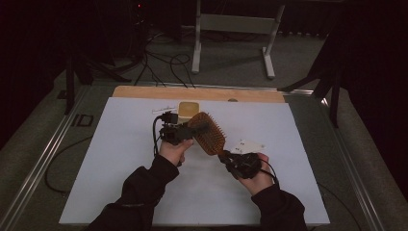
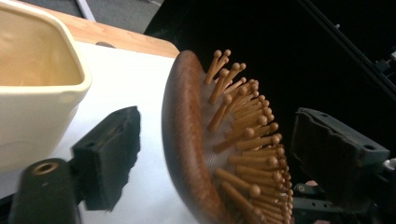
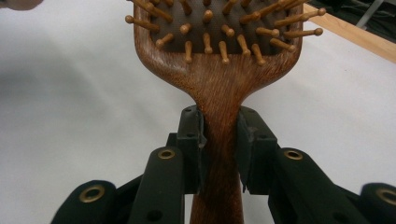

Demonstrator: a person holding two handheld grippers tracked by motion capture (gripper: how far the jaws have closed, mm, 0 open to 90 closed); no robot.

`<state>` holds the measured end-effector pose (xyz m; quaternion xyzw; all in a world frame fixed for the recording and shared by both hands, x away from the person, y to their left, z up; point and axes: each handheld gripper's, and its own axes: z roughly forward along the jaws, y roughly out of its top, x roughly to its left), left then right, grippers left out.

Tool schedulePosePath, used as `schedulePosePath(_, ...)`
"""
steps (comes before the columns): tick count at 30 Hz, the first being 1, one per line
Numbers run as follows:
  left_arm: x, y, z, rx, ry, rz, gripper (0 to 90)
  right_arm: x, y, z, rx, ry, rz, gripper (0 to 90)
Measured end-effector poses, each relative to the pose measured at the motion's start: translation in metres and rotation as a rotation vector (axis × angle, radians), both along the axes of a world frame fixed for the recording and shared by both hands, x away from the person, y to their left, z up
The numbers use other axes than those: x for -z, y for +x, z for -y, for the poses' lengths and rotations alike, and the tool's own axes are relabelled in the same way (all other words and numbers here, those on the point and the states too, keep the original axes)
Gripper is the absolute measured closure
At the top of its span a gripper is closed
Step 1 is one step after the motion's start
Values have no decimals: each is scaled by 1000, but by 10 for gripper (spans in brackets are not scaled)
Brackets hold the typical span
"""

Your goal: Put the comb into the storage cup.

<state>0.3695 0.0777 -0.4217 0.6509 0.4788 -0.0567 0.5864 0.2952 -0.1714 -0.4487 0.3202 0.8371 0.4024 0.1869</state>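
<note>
A wooden paddle hairbrush (image 1: 208, 134) with wooden pins is held up over the white sheet, its head slanting up and to the left. My right gripper (image 1: 226, 156) is shut on its handle; in the right gripper view both pads clamp the narrow neck (image 3: 219, 140) below the brush head (image 3: 219, 79). My left gripper (image 1: 195, 129) reaches in from the left, around the head. In the left gripper view the brush head (image 2: 187, 140) stands between the jaws (image 2: 224, 149). The left pad (image 2: 112, 154) sits clear of the brush's back, and the right pad (image 2: 336, 154) faces the pin tips.
A cream square container (image 1: 188, 108) stands just behind the brush, close to my left gripper (image 2: 42, 107). A white card (image 1: 248, 146) lies by the right hand. The white sheet (image 1: 120, 159) covers a wooden board (image 1: 144, 91). Cables and metal frame legs (image 1: 231, 24) lie beyond the table.
</note>
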Motion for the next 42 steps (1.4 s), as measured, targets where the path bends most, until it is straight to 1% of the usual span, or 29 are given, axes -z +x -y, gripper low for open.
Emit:
schedulePosePath(3,1,-1,3,5,-8,0,250,0,0,-1,-5,-4,4,732)
schedulePosePath(5,0,-3,5,0,-3,0,288,0,0,-1,-4,-6,5,732)
schedulePosePath(6,0,-3,5,0,-3,0,331,1,0,-1,-6,-4,3,732)
schedulePosePath(7,0,-3,6,-8,0,-1,346,0,0,-1,-7,-1,-2,732)
schedulePosePath(8,0,-3,6,-8,0,-1,365,1,0,0,-5,2,2,732)
schedulePosePath(9,0,-3,6,-8,-5,-5,372,1,0,0,-4,8,-4,732)
schedulePosePath(14,-1,-3,6,-5,-7,-8,414,2,1,2,-7,9,-3,732)
schedulePosePath(16,-3,-3,5,-1,-29,-9,451,2,1,1,-5,5,-3,732)
schedulePosePath(18,-4,-4,6,1,-34,-2,481,2,2,1,-4,4,-3,732)
schedulePosePath(22,-8,-6,7,10,-42,8,506,2,1,2,0,9,2,732)
schedulePosePath(26,-10,-6,8,21,-46,20,521,1,1,2,0,16,-3,731)
schedulePosePath(27,-12,-7,9,32,-41,34,524,1,1,3,-1,20,-7,730)
schedulePosePath(29,-14,-9,10,33,-39,43,527,1,2,4,-8,27,-13,730)
schedulePosePath(31,-17,-9,11,33,-33,48,532,0,1,4,-8,34,-8,729)
schedulePosePath(33,-20,-10,12,39,-24,61,535,-1,1,4,-8,40,-11,729)
schedulePosePath(34,-22,-11,13,43,-19,68,536,-1,1,4,-9,44,-5,729)
schedulePosePath(39,-30,-13,18,69,12,94,539,-1,1,8,-25,88,-23,722)
schedulePosePath(40,-31,-13,18,76,20,100,540,-1,1,10,-30,104,-28,719)
schedulePosePath(41,-31,-13,18,76,20,100,540,-1,2,11,-30,105,-31,712)
schedulePosePath(42,-35,-14,20,77,29,114,540,-1,2,11,-23,115,-42,676)
